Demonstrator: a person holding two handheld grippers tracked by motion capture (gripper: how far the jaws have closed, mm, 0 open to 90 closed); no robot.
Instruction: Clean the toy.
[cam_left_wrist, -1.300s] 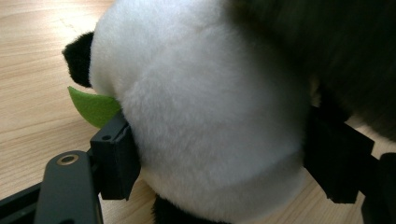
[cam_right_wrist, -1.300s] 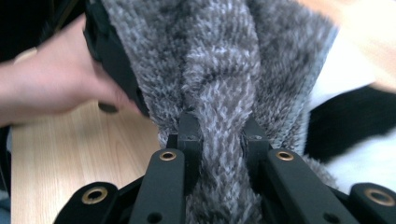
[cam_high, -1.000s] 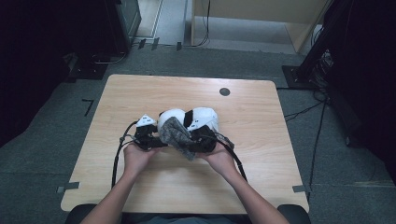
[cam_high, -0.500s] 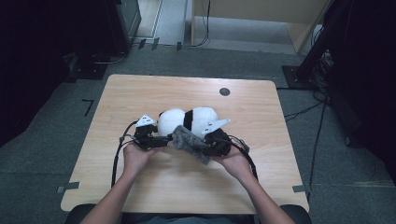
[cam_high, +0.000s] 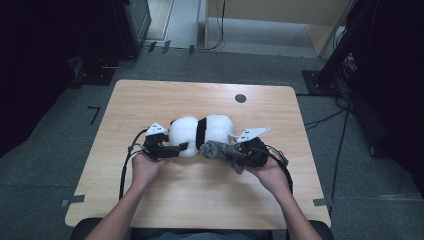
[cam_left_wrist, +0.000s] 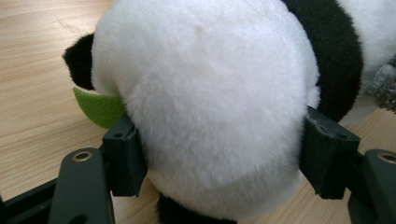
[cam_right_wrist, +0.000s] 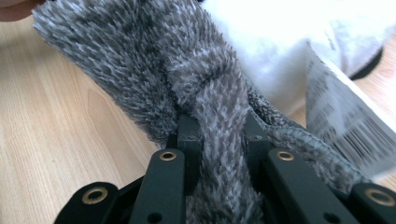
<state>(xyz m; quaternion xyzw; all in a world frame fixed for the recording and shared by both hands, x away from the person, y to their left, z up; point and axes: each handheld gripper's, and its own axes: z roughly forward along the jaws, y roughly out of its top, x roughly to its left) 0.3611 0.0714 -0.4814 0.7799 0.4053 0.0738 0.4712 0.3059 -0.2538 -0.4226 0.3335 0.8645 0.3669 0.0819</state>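
Note:
A black-and-white panda plush (cam_high: 200, 133) lies on its side at the middle of the wooden table (cam_high: 200, 200). My left gripper (cam_high: 181, 148) has just been closing and its pads press both sides of the panda's white head (cam_left_wrist: 210, 93). A green felt leaf (cam_left_wrist: 98, 107) pokes out beside the left jaw. My right gripper (cam_high: 234, 153) is shut on a grey fuzzy cloth (cam_high: 219, 151), which hangs bunched at the panda's right end. In the right gripper view the grey cloth (cam_right_wrist: 140, 70) runs between the pinched jaws of that gripper (cam_right_wrist: 217, 135), and the panda's printed label (cam_right_wrist: 345, 126) lies behind it.
A round black grommet (cam_high: 240, 98) sits near the table's far edge. Black cables (cam_high: 125, 165) loop from both grippers along the person's wrists. Dark equipment stands on the floor around the table.
My right gripper has moved to the right with the grey cloth, drawing it off the panda's front. More of the panda shows now. The left hand has stayed put.

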